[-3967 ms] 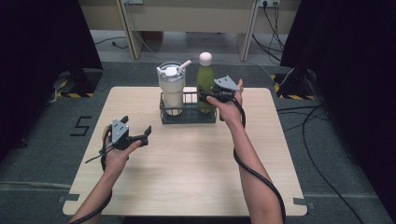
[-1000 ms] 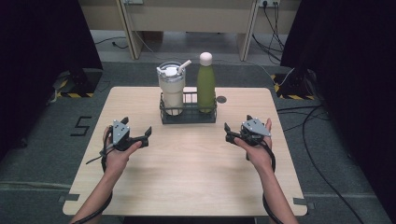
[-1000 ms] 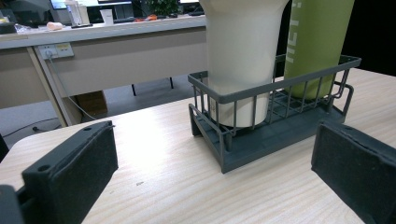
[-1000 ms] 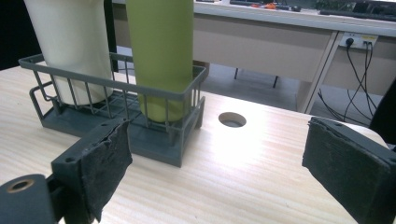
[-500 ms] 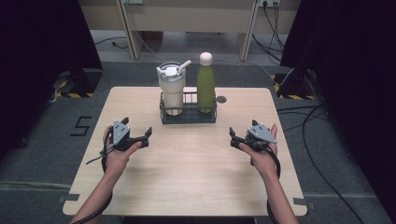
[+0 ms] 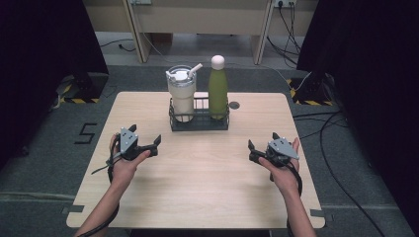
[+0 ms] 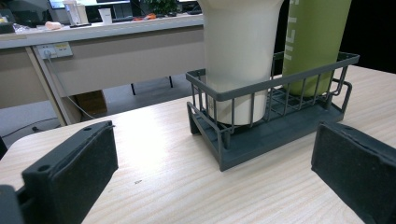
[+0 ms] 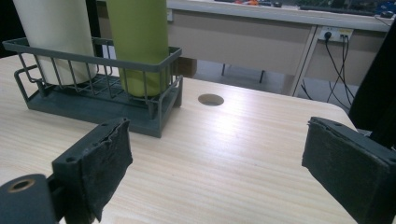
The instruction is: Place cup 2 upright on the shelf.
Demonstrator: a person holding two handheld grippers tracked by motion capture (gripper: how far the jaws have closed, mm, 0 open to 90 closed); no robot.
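1. The counter is pale wood-grain laminate with rounded corners and a round cable hole at about 1 o'clock; it stands on grey carpet, with black curtains at both sides and desks beyond.
2. A dark grey wire rack with thin upright bars and a solid base sits at 12 o'clock on the counter.
3. In the rack's left half stands a cream tumbler, tapered, with a lid and straw.
4. Beside it at right stands a matte green bottle with a white cap and pale lettering.
5. The left tool, at 9 o'clock, and the right tool, at 3 o'clock, are both spread wide and empty, well apart from the rack, their pads black and rough.
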